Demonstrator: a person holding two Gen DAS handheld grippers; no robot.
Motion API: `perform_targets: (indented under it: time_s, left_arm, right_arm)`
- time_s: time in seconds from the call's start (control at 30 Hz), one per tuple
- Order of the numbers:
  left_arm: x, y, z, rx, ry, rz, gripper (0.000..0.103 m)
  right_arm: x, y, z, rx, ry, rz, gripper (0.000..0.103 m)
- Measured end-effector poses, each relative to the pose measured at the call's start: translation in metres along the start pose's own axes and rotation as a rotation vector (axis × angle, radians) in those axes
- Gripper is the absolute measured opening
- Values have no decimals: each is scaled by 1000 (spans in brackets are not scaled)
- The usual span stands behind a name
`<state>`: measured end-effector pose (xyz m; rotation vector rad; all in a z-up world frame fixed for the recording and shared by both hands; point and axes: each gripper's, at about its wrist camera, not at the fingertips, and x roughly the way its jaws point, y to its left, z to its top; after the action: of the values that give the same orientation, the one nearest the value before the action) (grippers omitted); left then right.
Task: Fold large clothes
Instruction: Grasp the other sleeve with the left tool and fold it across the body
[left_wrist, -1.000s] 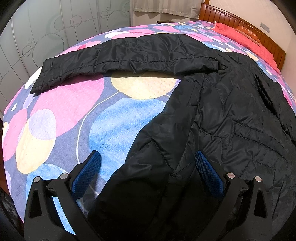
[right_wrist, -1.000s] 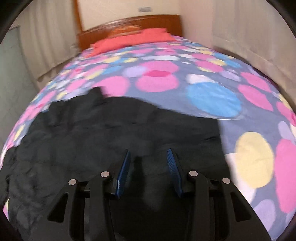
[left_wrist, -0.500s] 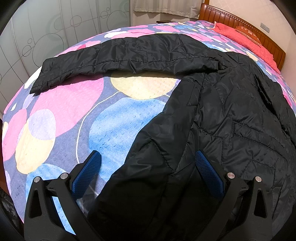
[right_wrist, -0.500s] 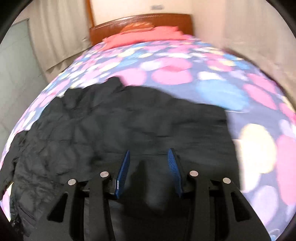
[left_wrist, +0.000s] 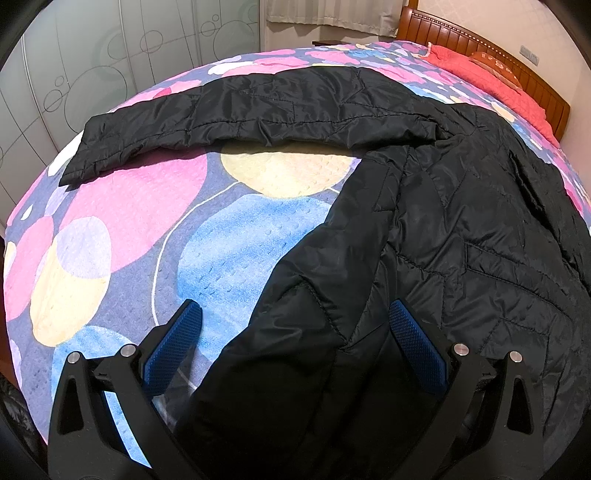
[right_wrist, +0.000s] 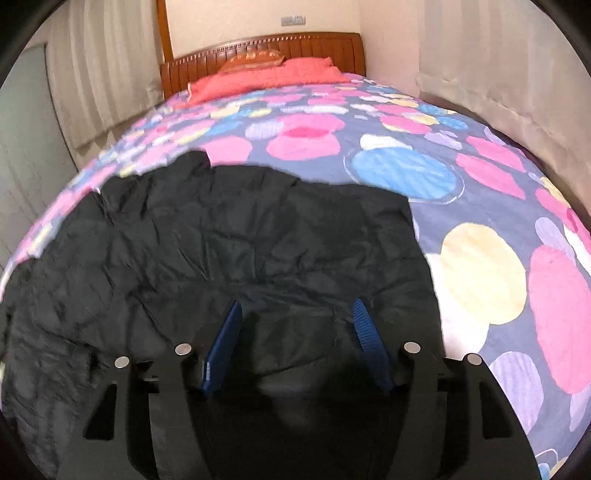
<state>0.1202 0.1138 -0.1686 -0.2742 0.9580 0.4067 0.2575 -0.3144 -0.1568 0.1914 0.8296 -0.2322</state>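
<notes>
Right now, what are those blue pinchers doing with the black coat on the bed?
A person is folding the coat on the bed with two handheld grippers. The left gripper hangs open over the coat's edge. The right gripper is opening its jaws above the coat, pressing nothing. One sleeve lies stretched out sideways.
</notes>
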Motion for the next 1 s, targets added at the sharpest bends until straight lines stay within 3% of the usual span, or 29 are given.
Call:
perform_targets:
  time_s: [0.2, 0.37, 0.43, 0.53, 0.73, 0.8, 0.87, 0.93, 1.0]
  left_arm:
    - [-4, 5, 0, -16, 6, -37, 101]
    - [-17, 27, 6, -57, 13, -152, 101]
    - [-23, 46, 12, -108, -15, -176, 101]
    - [-27, 74, 23, -162, -80, -150, 101]
    - [-6, 149, 55, -357, -136, -143, 101]
    - [8, 178, 65, -464, -137, -135, 101]
    - [24, 202, 71, -553, -142, -184, 101]
    - [31, 221, 81, -604, -203, -207, 101]
    - [40, 234, 89, -634, -208, -228, 101]
  right_arm:
    - [9, 13, -10, -51, -6, -32, 74]
    - [7, 14, -14, -47, -12, -23, 75]
    - [7, 13, -14, -48, -16, -22, 75]
    - [6, 13, -15, -49, -19, -19, 76]
    - [4, 12, -16, -48, -25, -15, 76]
    - [4, 12, -16, -49, -24, -16, 76]
    - [4, 12, -16, -50, -25, -17, 76]
    - [5, 12, -16, -50, -24, -16, 76]
    - [4, 12, -16, -49, -24, -15, 76]
